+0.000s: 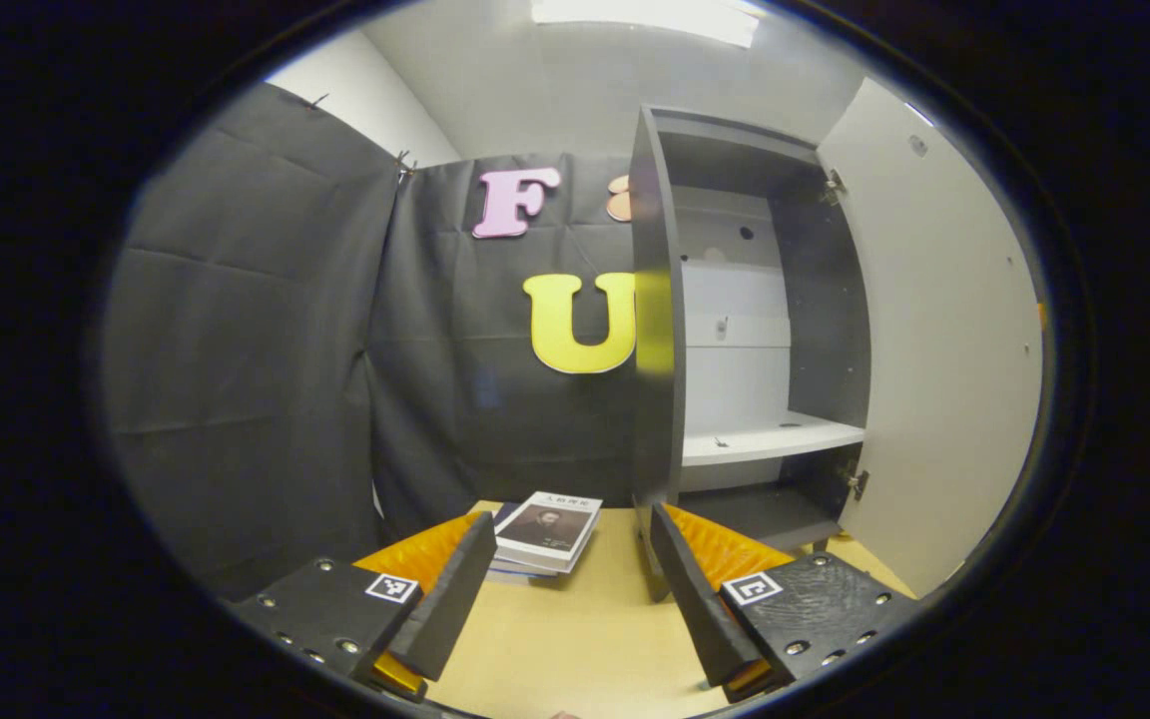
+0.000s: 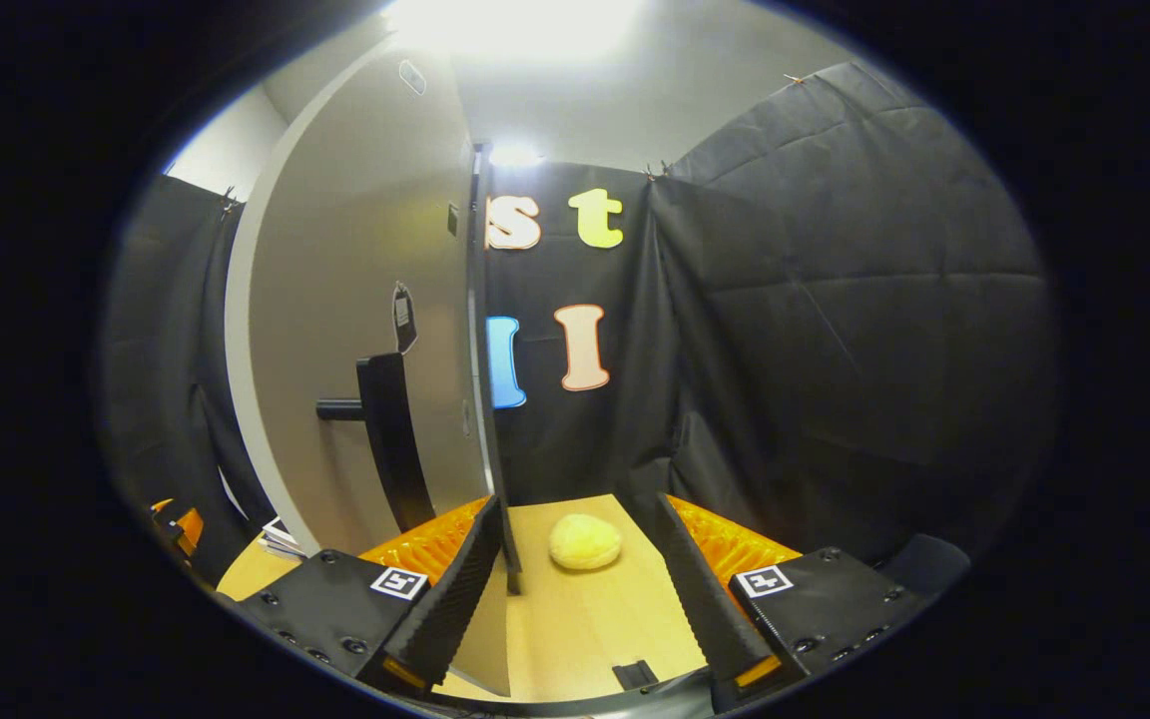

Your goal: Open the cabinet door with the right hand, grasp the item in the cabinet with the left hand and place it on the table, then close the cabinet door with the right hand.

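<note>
Left gripper hovering low over the table, fingers spread apart and gripping nothing. Facing the cabinet, standing on the table with its door swung wide to the right. Inside, a pale shelf lying bare apart from small specks too tiny to make out. Stack of books lying on the table just left of the cabinet, beyond the left fingertip.

Right gripper also hanging with fingers apart, clamping nothing, looking along the edge of the open door. Dark handle sticking out from the door face, just above the left finger. Round yellowish item, soft-looking, sitting on the table between the two fingers and farther off, touching neither.
</note>
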Demonstrator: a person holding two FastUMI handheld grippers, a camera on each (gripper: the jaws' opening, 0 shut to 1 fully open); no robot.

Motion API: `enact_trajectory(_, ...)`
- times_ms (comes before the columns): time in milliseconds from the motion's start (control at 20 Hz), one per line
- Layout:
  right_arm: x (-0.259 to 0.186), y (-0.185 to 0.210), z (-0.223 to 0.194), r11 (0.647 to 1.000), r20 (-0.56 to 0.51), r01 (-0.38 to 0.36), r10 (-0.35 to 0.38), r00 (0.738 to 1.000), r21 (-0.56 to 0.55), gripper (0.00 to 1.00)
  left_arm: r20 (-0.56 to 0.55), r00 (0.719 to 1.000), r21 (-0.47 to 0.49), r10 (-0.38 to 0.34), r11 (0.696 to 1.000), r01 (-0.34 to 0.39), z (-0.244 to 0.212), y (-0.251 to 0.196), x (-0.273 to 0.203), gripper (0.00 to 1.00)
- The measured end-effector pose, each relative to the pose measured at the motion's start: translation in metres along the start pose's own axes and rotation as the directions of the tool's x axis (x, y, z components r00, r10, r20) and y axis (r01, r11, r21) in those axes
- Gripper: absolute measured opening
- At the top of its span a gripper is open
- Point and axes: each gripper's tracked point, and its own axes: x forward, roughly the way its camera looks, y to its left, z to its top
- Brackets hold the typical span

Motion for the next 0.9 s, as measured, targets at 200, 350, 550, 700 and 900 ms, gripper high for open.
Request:
enact_trajectory(200,-0.004,0.029,-0.002,0.999,0.0,-0.032,0.032,0.999,-0.014,0.92,-0.006,1.0,-0.008,-0.005,1.0,0.005,-0.006,0.013,0.0,0.92)
enact_trajectory(350,-0.006,0.054,-0.004,0.997,0.0,-0.072,0.072,0.997,-0.016,0.92,-0.008,1.0,-0.016,-0.004,1.0,0.003,-0.008,0.024,-0.001,0.92)
enact_trajectory(550,-0.004,0.091,-0.007,0.99,-0.003,-0.142,0.142,0.99,-0.026,0.92,-0.01,1.0,-0.019,0.012,1.0,-0.012,-0.01,0.042,-0.003,0.92)
enact_trajectory(700,0.004,0.11,-0.009,0.985,-0.007,-0.17,0.17,0.985,-0.036,0.96,-0.009,1.0,-0.017,0.023,1.0,-0.023,-0.01,0.055,-0.006,0.95)
enact_trajectory(900,0.011,0.139,-0.012,0.972,-0.002,-0.235,0.235,0.972,-0.026,0.92,-0.012,0.999,-0.014,0.041,0.999,-0.042,-0.011,0.071,-0.009,0.92)
